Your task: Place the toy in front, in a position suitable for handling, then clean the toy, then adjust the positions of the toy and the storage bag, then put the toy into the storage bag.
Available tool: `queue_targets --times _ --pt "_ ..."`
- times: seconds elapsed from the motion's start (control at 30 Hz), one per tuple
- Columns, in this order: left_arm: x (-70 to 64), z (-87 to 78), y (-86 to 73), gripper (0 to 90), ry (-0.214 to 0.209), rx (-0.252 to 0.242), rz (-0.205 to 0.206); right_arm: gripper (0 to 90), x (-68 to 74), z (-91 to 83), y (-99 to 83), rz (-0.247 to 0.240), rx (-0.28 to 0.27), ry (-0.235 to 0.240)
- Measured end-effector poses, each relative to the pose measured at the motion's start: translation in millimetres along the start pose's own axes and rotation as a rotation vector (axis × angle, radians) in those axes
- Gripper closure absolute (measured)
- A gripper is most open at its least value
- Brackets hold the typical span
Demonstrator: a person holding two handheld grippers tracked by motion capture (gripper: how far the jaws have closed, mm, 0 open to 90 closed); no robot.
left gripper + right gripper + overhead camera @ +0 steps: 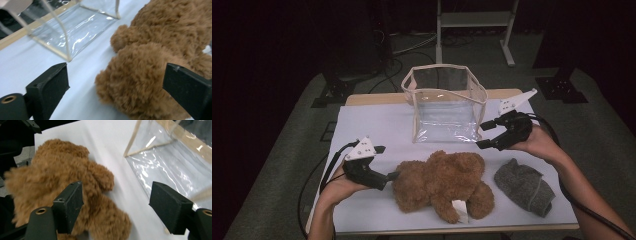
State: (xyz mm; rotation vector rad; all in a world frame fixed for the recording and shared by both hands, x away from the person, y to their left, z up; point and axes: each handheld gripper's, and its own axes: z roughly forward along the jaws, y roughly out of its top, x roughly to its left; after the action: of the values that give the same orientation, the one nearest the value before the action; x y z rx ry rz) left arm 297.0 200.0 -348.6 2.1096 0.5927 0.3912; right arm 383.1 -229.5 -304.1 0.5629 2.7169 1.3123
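High view: teddy bear (441,184) lying lengthwise across the near table (362,125), my left gripper (384,162) spread open, lower jaw at its left end, my right gripper (486,135) open above, near the clear bag (444,107). Left gripper view: bear (155,62) between spread jaws, nothing grasped. Right gripper view: bear (62,187) left, bag (175,162) right; left is nearer.

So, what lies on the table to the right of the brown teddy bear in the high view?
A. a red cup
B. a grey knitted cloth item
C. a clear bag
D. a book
B: a grey knitted item lies beside the teddy bear, nearer the right gripper.
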Motion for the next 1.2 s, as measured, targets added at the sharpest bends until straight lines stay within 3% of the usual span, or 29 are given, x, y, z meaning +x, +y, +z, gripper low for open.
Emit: queue_targets --times 0.23,0.5,0.67,1.2 --pt "4.8 -11.1 -13.2 4.1 0.056 0.015 -0.034 25.3 -10.5 18.9 26.4 -0.039 0.024 0.025" --pt "8.2 -21.5 -20.3 4.1 0.075 0.003 -0.056 25.4 -12.0 37.1 40.5 -0.058 0.034 0.054" --pt "10.0 -26.2 -20.1 4.1 0.086 -0.012 -0.059 25.4 -15.0 40.5 45.4 -0.066 0.04 0.061" --pt "13.0 -28.0 -24.5 4.1 0.095 0.01 -0.058 25.4 -18.4 43.5 56.4 -0.069 0.064 0.064"
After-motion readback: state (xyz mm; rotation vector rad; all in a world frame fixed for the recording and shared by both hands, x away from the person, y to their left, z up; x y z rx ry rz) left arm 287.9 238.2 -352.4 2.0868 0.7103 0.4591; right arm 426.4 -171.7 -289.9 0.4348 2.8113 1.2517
